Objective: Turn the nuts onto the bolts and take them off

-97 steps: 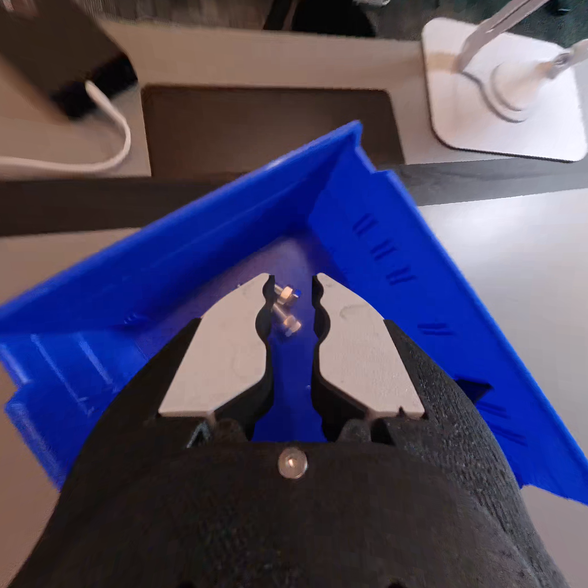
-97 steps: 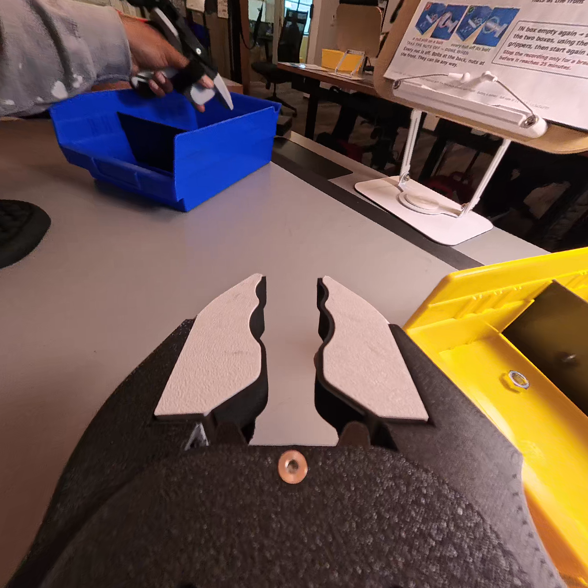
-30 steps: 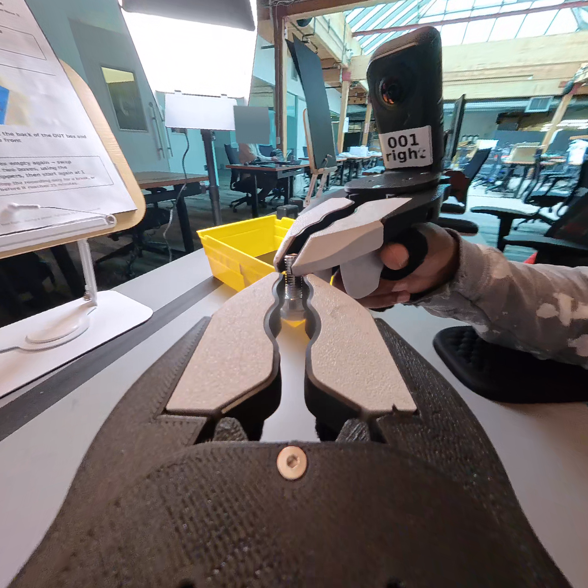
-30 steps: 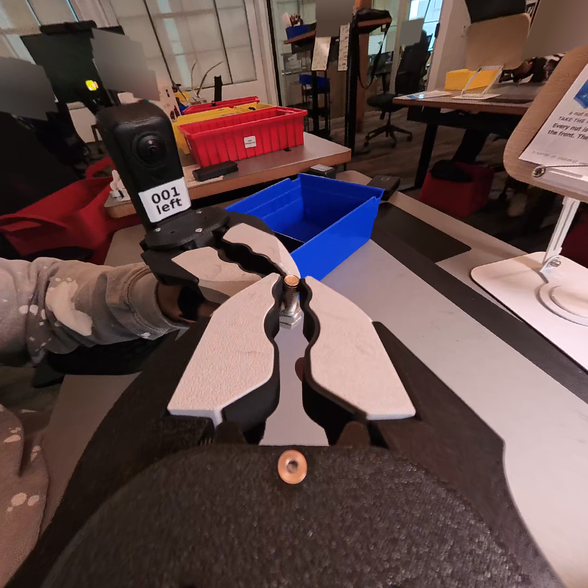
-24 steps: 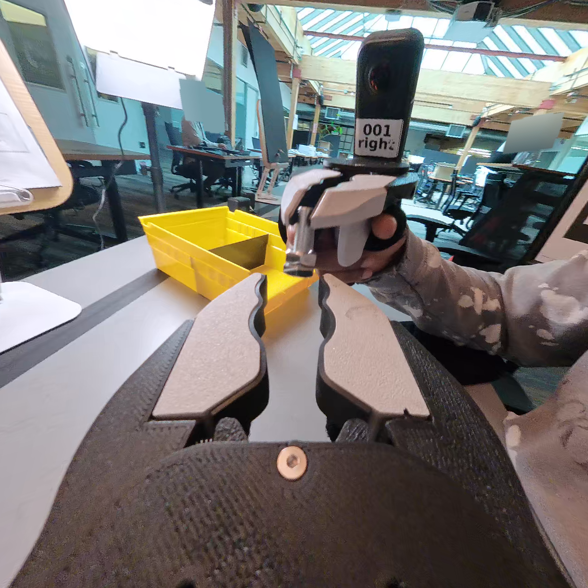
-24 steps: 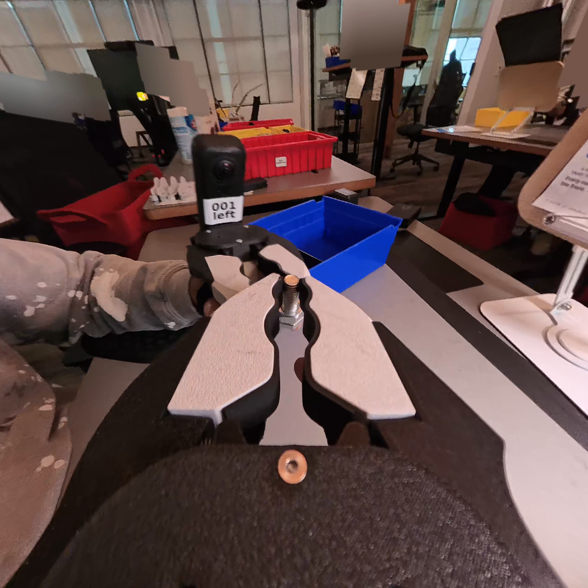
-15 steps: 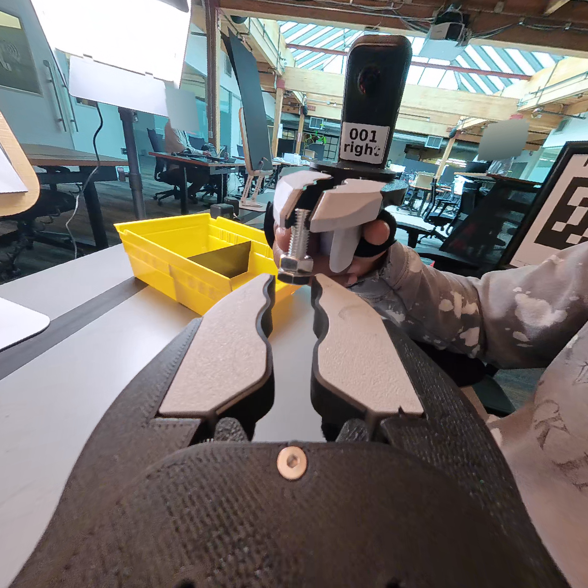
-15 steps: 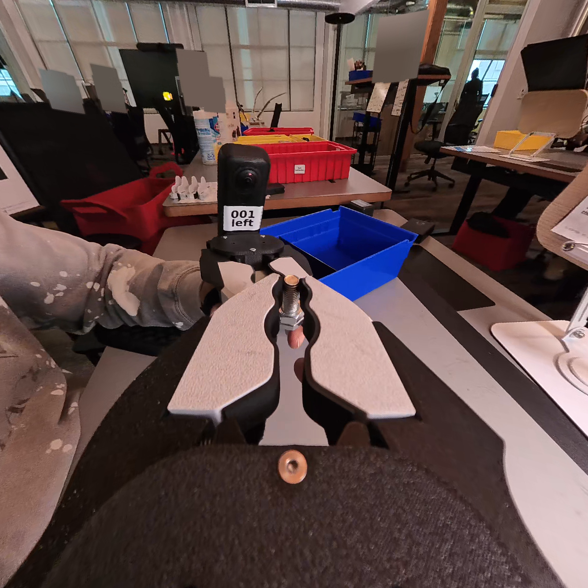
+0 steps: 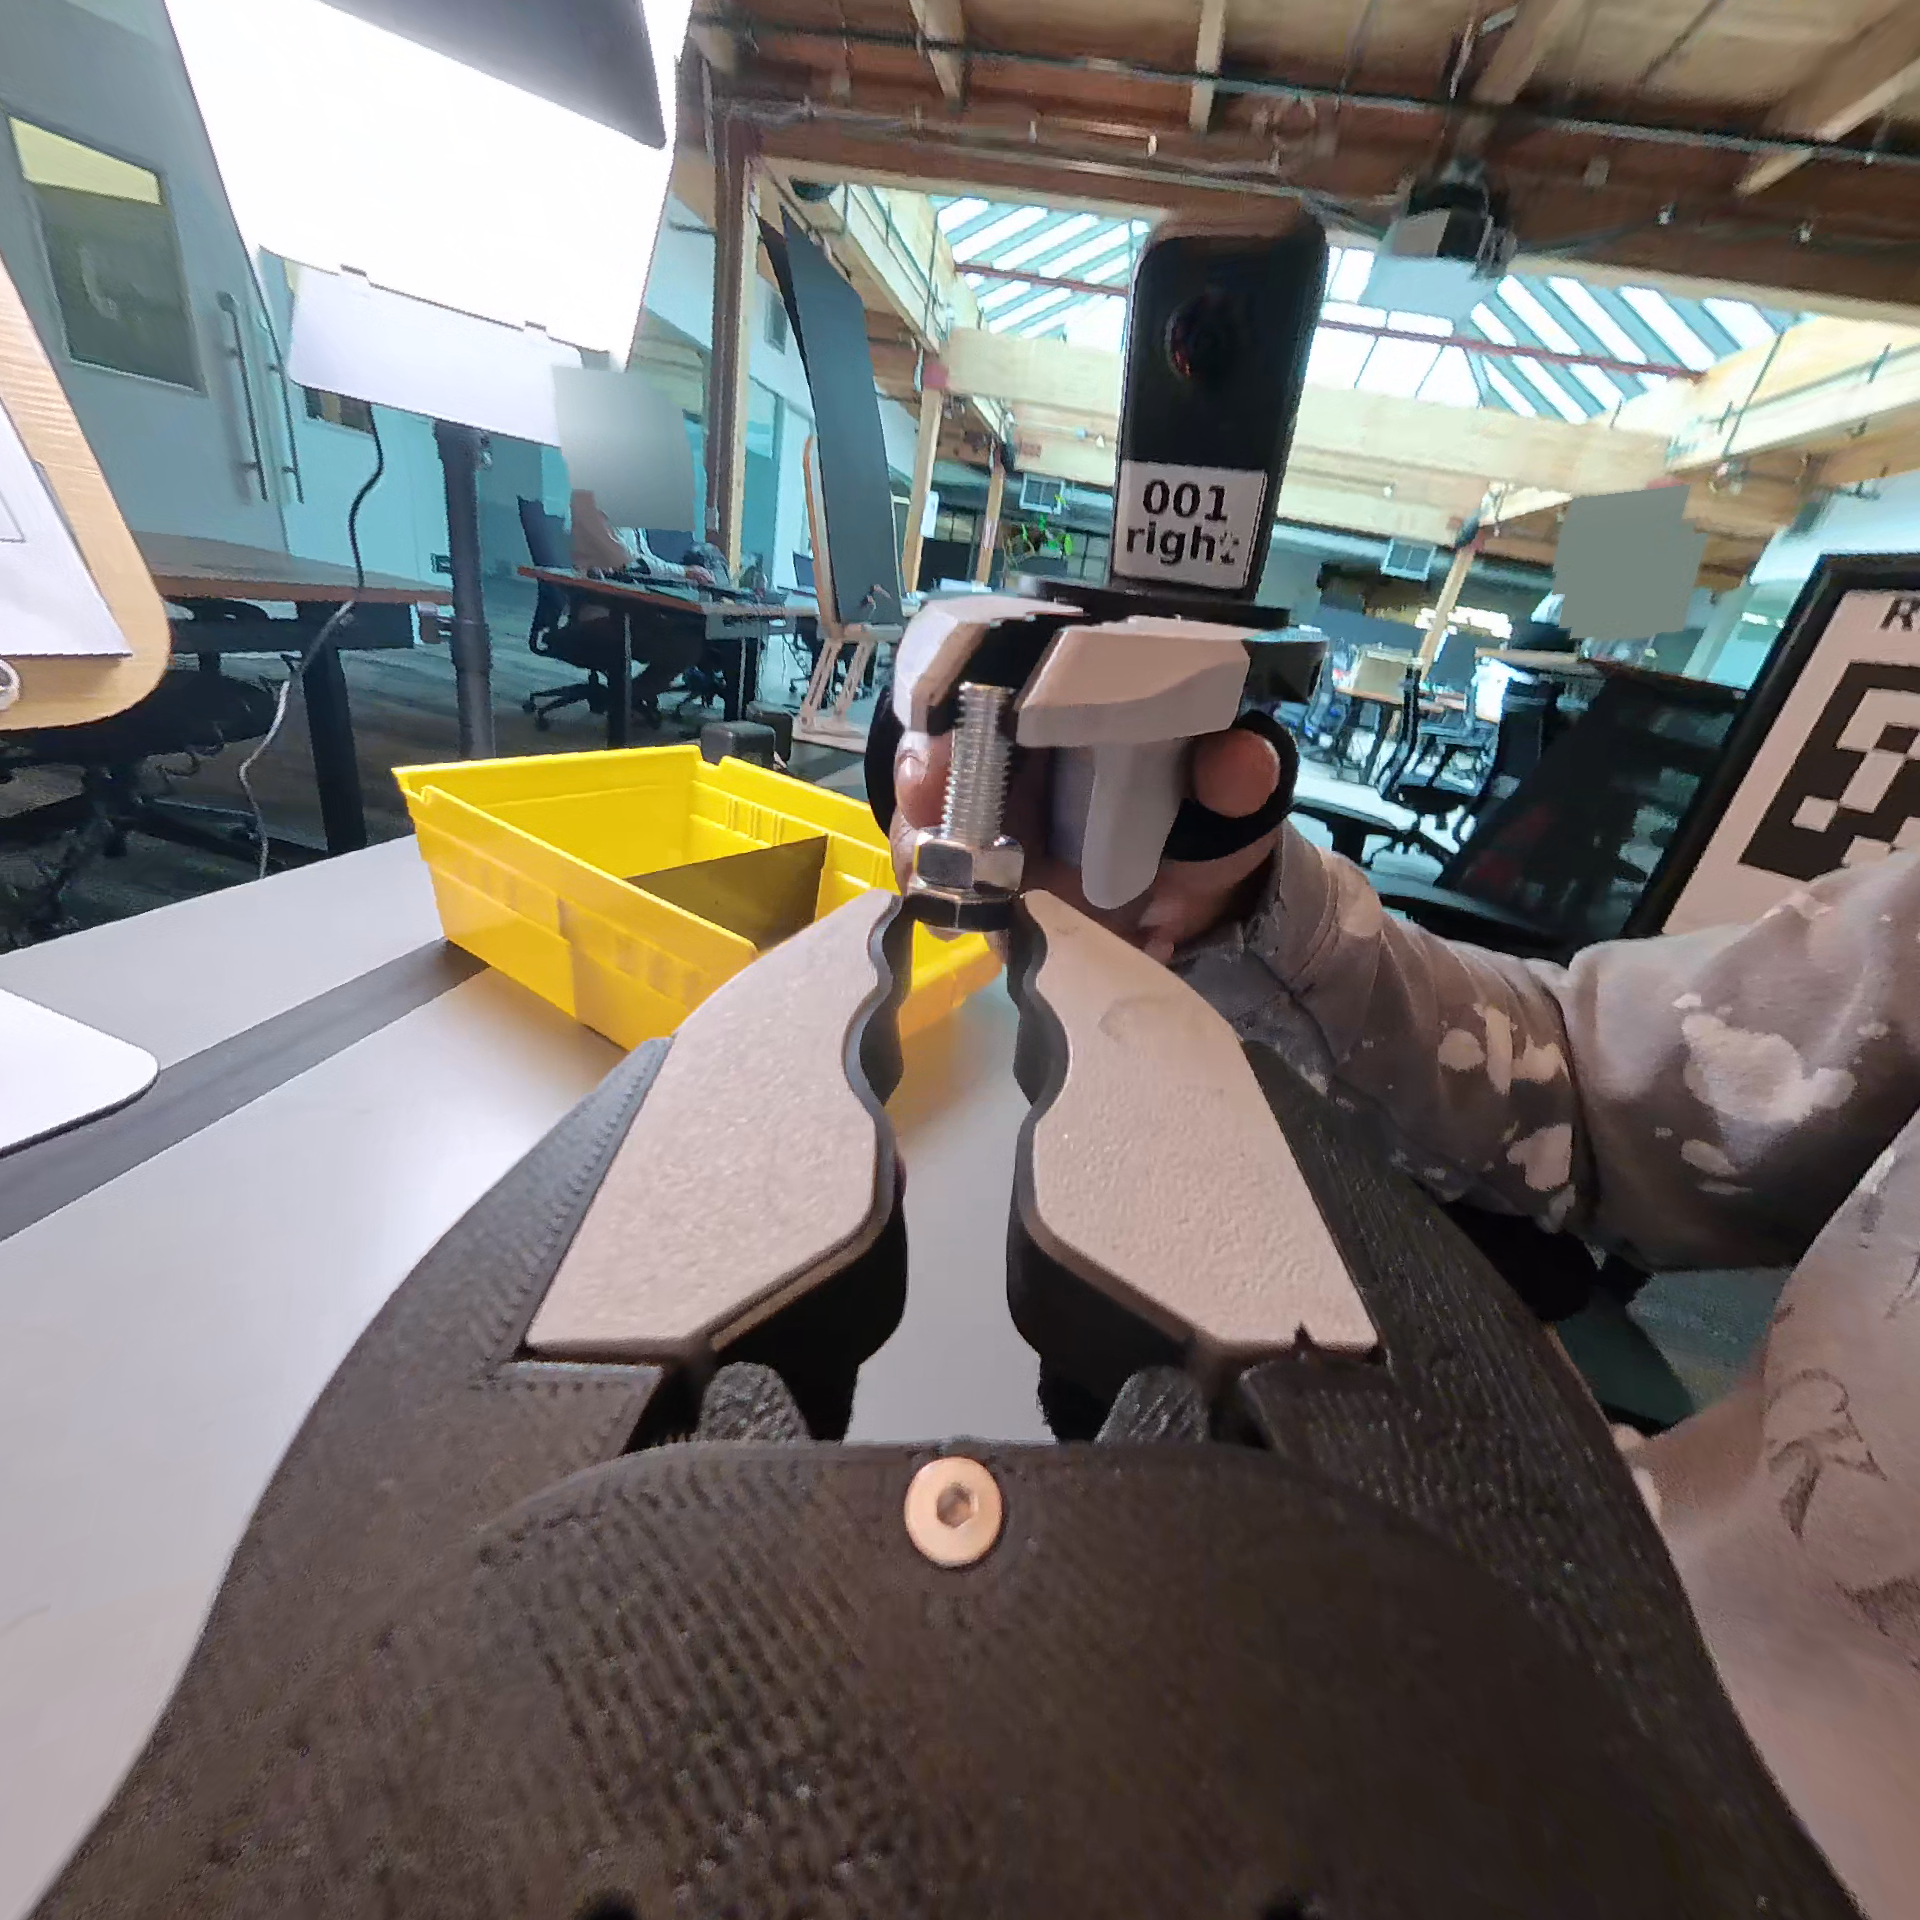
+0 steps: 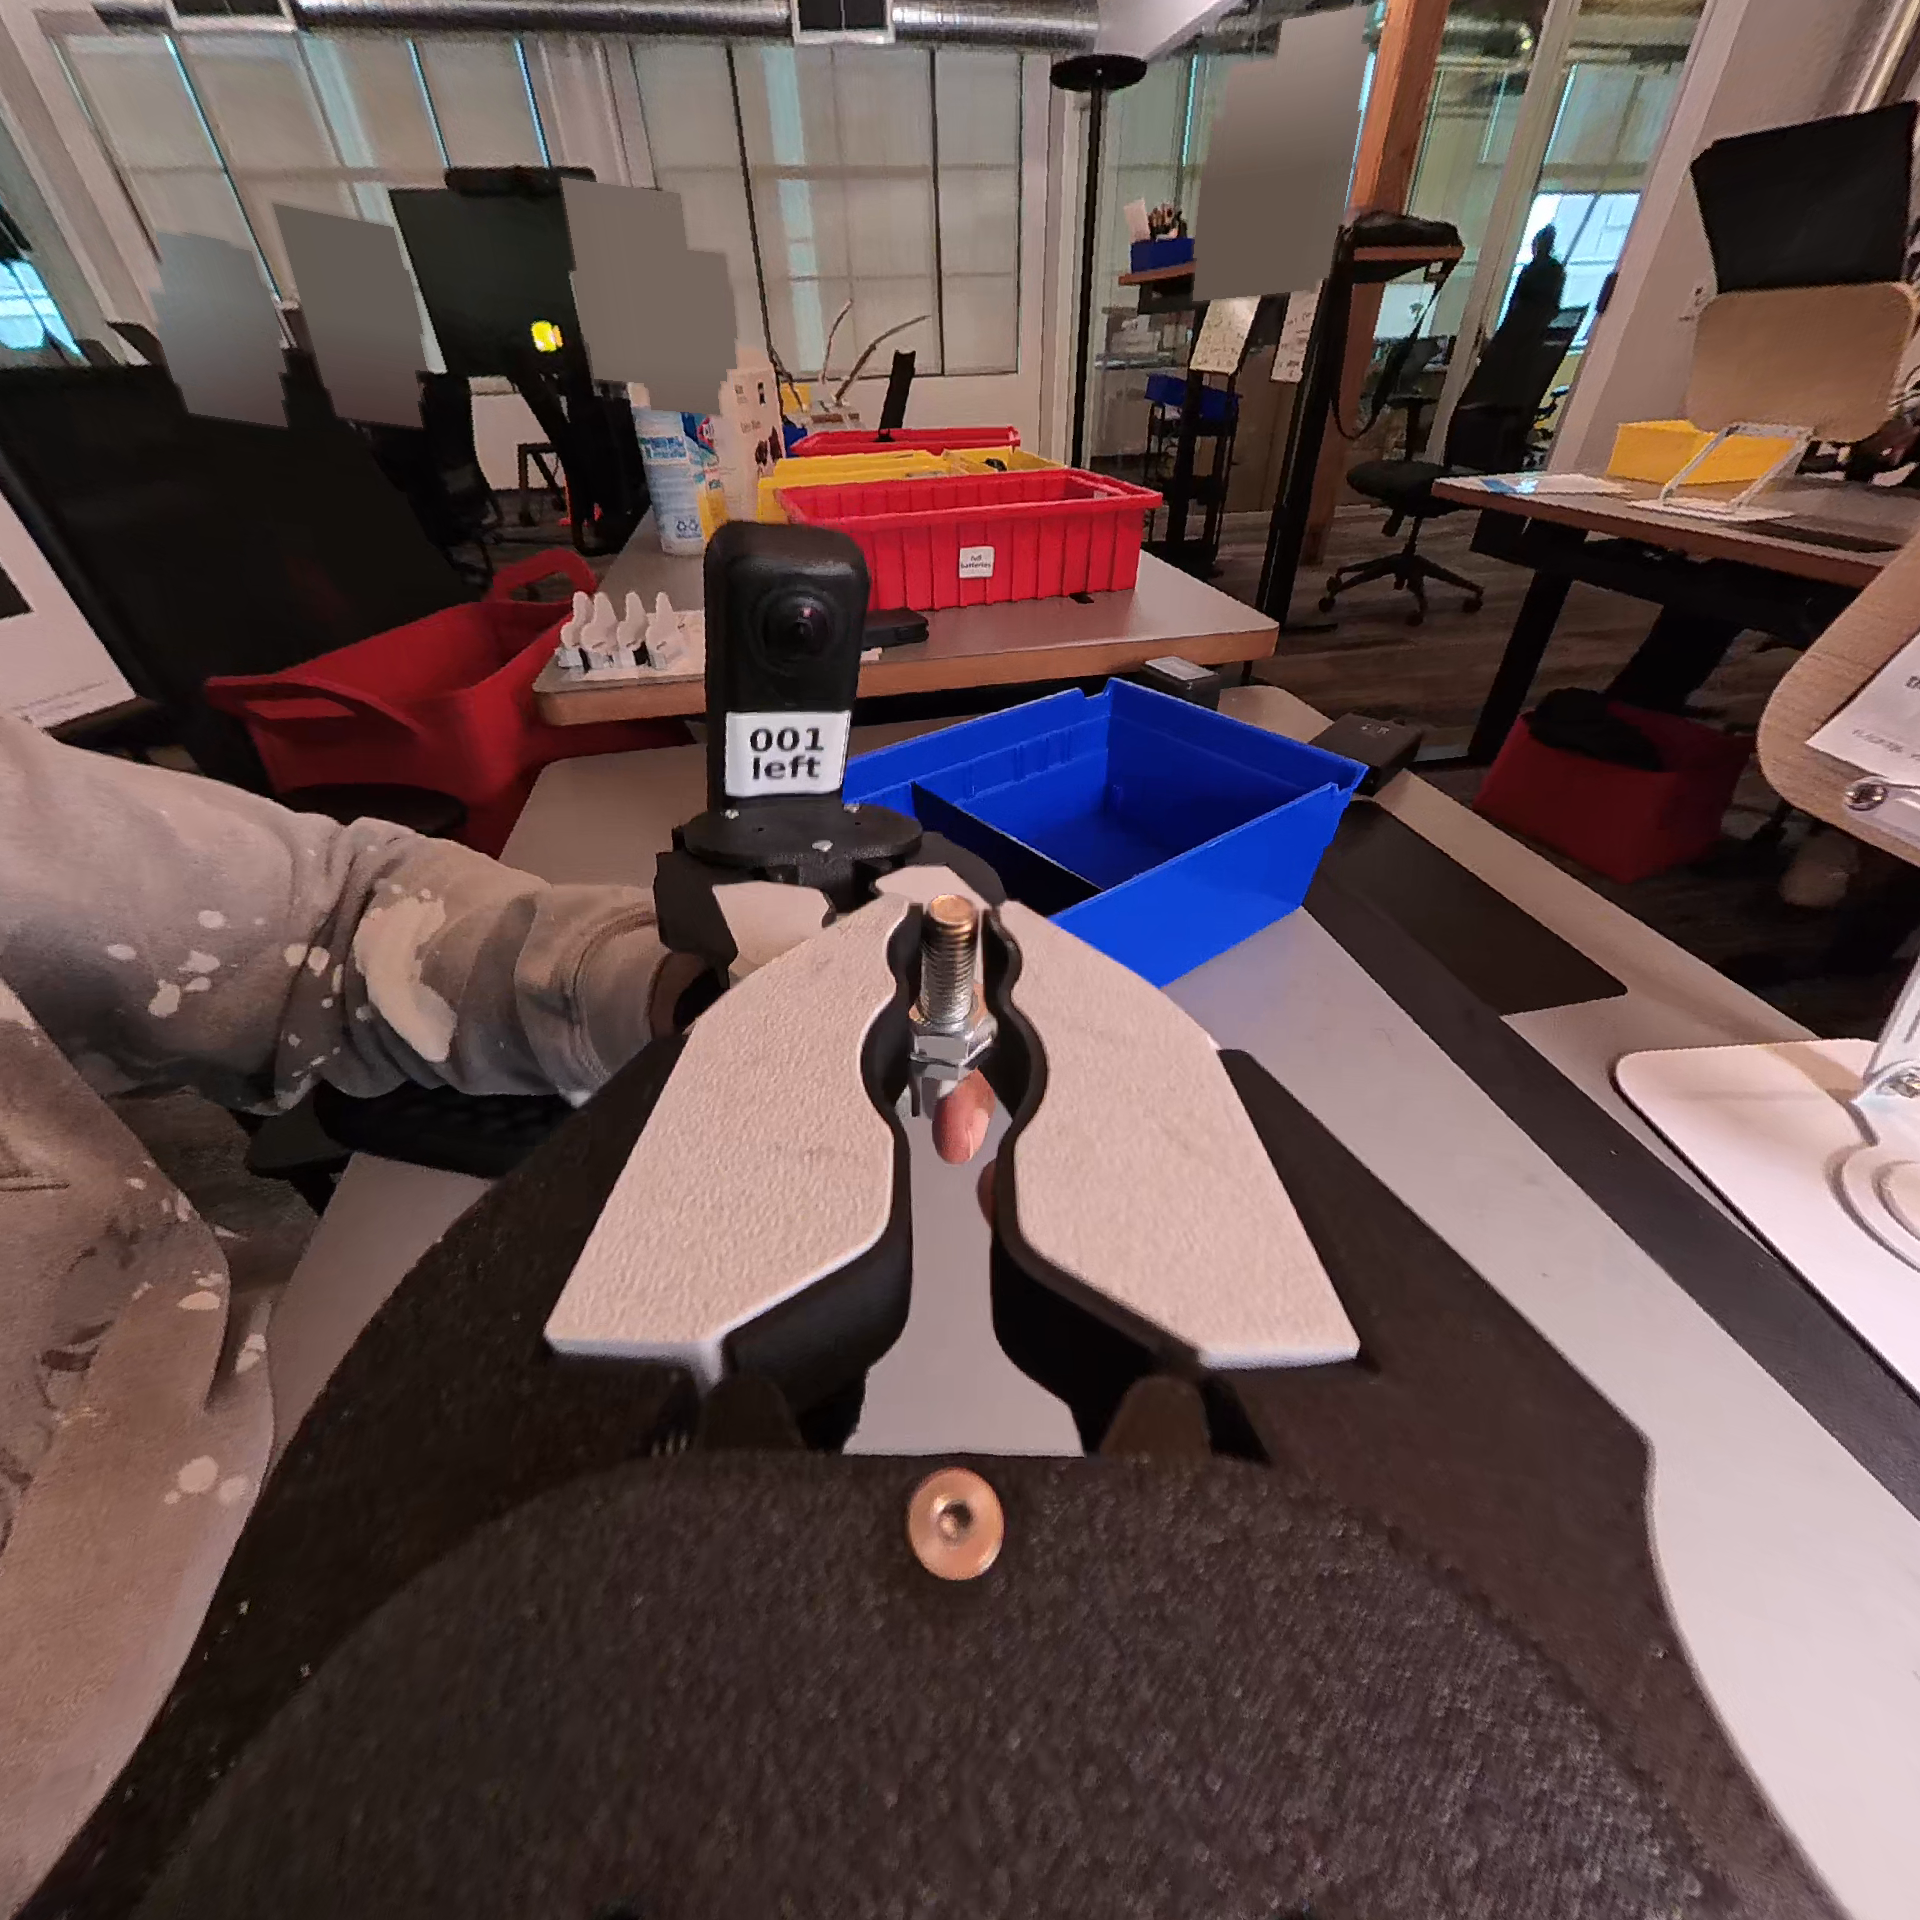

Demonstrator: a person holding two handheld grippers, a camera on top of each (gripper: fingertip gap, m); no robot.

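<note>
- Right gripper (image 10: 951,940): clamped on bolt (image 10: 948,971) by its threaded shank, long axis upright, head down.
- Nut (image 9: 966,860): low on shank, above head.
- Left gripper (image 9: 954,914): tips closing around the bolt head, directly below the right; contact unclear.

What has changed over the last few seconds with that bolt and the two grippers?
The left gripper lifted the bolt from the blue bin, passed it to the right gripper, let go and drew back. Now it has come back, its tips around the bolt's lower end by the nut. The right gripper stays shut on the bolt; the yellow bin stayed put.
</note>
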